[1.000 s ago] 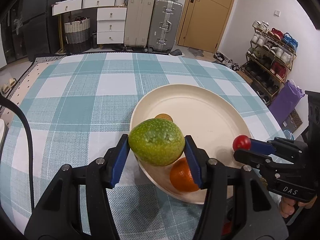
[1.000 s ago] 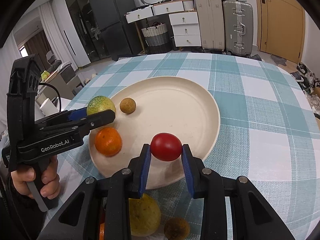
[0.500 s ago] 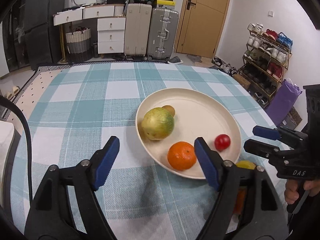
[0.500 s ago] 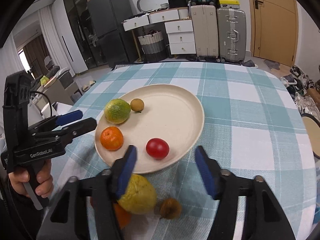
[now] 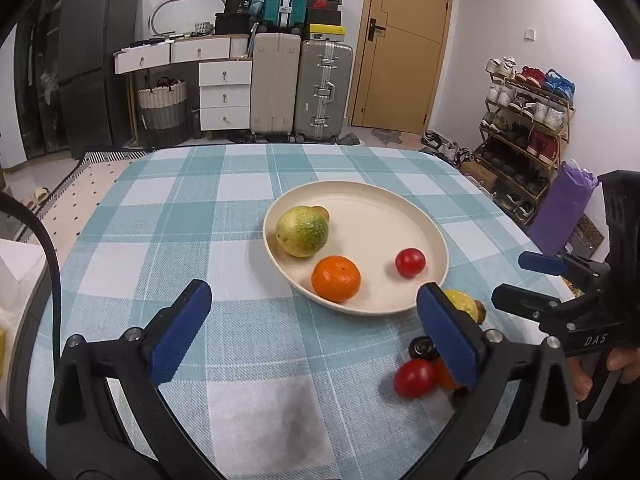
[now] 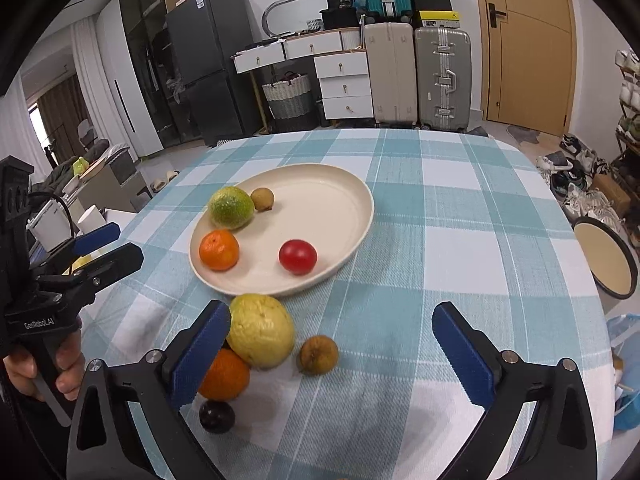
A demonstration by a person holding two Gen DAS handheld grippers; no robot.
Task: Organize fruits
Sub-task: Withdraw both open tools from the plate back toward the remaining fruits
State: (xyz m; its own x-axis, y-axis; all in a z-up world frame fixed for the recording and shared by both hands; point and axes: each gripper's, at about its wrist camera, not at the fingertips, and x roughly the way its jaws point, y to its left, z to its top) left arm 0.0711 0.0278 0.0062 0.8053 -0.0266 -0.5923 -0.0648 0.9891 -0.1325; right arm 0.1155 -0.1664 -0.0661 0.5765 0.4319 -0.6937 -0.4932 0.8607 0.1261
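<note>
A cream plate (image 5: 360,186) (image 6: 320,168) on the checked tablecloth holds a green-yellow fruit (image 5: 303,232) (image 6: 231,207), an orange (image 5: 336,279) (image 6: 219,250), a red tomato (image 5: 410,262) (image 6: 298,256) and a small brown fruit (image 6: 262,199). In front of the plate lie a yellow fruit (image 6: 262,336), a brown fruit (image 6: 319,355), a second orange (image 6: 226,376), a dark plum (image 6: 217,416) and another tomato (image 5: 414,378). My left gripper (image 5: 313,288) (image 6: 126,242) and right gripper (image 6: 329,307) (image 5: 511,276) are back from the plate. Their jaws are opening wide, and the pads press on nothing.
A round dark-rimmed tray (image 6: 604,256) sits past the table's right edge. White things (image 5: 12,272) stand beside the table's left edge. Suitcases, drawers and a shoe rack (image 5: 524,120) line the room behind the table.
The left gripper let go of the green-yellow fruit and the right let go of the red tomato; both fruits now lie on the plate. Both grippers opened wide and drew back.
</note>
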